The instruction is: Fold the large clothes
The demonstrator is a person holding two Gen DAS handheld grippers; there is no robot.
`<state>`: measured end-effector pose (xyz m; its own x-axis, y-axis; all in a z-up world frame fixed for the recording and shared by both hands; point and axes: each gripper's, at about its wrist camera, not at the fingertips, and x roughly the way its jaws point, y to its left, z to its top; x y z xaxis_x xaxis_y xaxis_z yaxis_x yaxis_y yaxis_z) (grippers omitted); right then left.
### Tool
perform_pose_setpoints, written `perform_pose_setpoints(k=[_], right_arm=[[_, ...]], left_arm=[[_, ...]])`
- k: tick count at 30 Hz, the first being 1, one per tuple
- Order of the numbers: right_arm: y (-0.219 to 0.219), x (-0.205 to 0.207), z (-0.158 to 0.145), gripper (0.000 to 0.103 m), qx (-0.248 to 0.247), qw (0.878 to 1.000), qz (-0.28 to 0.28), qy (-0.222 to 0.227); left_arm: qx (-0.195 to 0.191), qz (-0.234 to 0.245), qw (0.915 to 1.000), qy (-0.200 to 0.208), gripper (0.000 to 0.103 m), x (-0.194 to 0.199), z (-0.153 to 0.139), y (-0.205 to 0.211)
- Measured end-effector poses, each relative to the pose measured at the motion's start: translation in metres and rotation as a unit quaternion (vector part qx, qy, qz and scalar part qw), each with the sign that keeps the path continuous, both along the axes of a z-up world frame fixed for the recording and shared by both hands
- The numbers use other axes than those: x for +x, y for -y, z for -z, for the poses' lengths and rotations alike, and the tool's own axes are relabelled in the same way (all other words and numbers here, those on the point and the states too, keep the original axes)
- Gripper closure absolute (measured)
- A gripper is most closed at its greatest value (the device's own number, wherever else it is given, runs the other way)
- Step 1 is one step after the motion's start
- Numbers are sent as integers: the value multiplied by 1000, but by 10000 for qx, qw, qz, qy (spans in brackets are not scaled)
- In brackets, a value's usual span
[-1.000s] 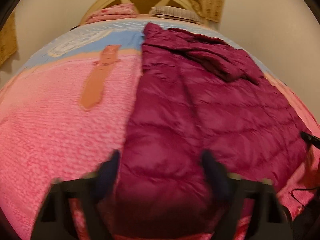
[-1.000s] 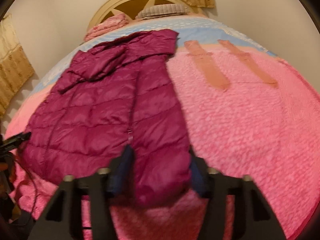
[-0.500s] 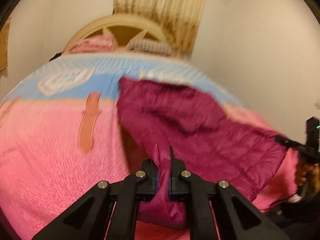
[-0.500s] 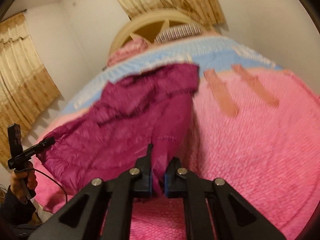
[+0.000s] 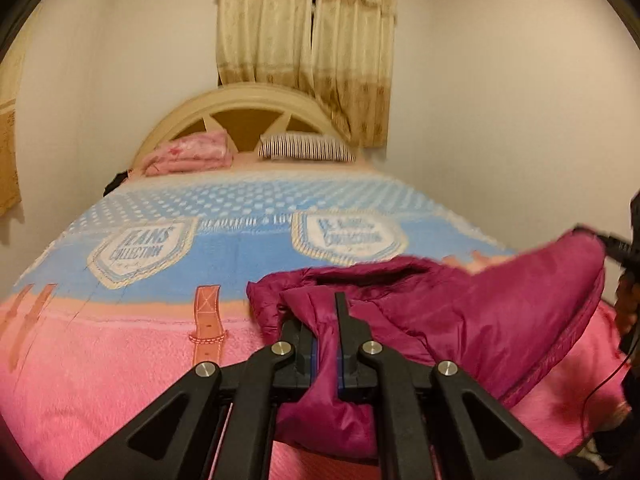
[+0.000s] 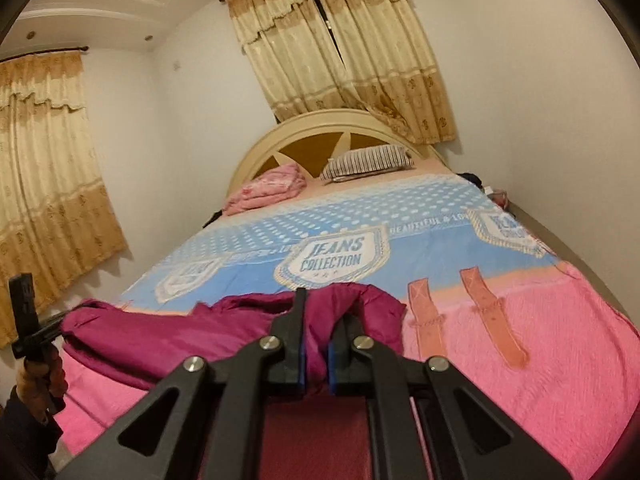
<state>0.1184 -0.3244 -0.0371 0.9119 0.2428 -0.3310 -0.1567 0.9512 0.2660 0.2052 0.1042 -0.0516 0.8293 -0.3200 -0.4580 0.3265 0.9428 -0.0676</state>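
A magenta quilted puffer coat (image 5: 500,316) lies across the near part of the bed, its near hem lifted off the blanket. My left gripper (image 5: 326,344) is shut on one corner of that hem, fabric bunched between its blue pads. In the right wrist view the same coat (image 6: 168,336) stretches to the left, and my right gripper (image 6: 316,344) is shut on the other hem corner. Each view shows the other gripper at its edge: the right gripper (image 5: 624,244) far right, the left gripper (image 6: 28,320) far left with a hand on it.
The bed carries a pink and blue blanket (image 6: 560,340) with orange strap patterns. A folded pink cloth (image 5: 188,152) and a striped pillow (image 5: 308,146) sit by the cream headboard (image 5: 248,100). Curtains (image 6: 352,48) hang behind; walls close in on both sides.
Both grippers closed on the coat's near hem, then rose and tilted up with it. The hem came off the blanket and the coat now bunches toward the middle.
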Motion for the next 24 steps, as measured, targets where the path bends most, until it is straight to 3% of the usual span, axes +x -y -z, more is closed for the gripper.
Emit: perform_pose_setpoints(k=[10,15,19,21,22,24], right_arm=[[-8,139,28,94,-173,9972,441,-585],[-3,195,64,94,-300,9928,650,-962],[1,222,89,93,-276,9901,632,-1221],[-1,232,95,93,-265,9891,669,-1284],[1,239,98,93,-239,9886,694,-1315],[3,250,103,91,-177,9876,730,-1381]], left_arm=[[-118,-398,9968,-686,94,135,44,4],[51,-606,9932,-989,87,171,64,9],[-26,-788,9924,-949,69,181,72,10],[-46,-971,9906,-966,38,190,76,9],[-61,-1267,9885,-824,16,191,75,4],[-249,-1459,9861,-756,12,195,73,-3]])
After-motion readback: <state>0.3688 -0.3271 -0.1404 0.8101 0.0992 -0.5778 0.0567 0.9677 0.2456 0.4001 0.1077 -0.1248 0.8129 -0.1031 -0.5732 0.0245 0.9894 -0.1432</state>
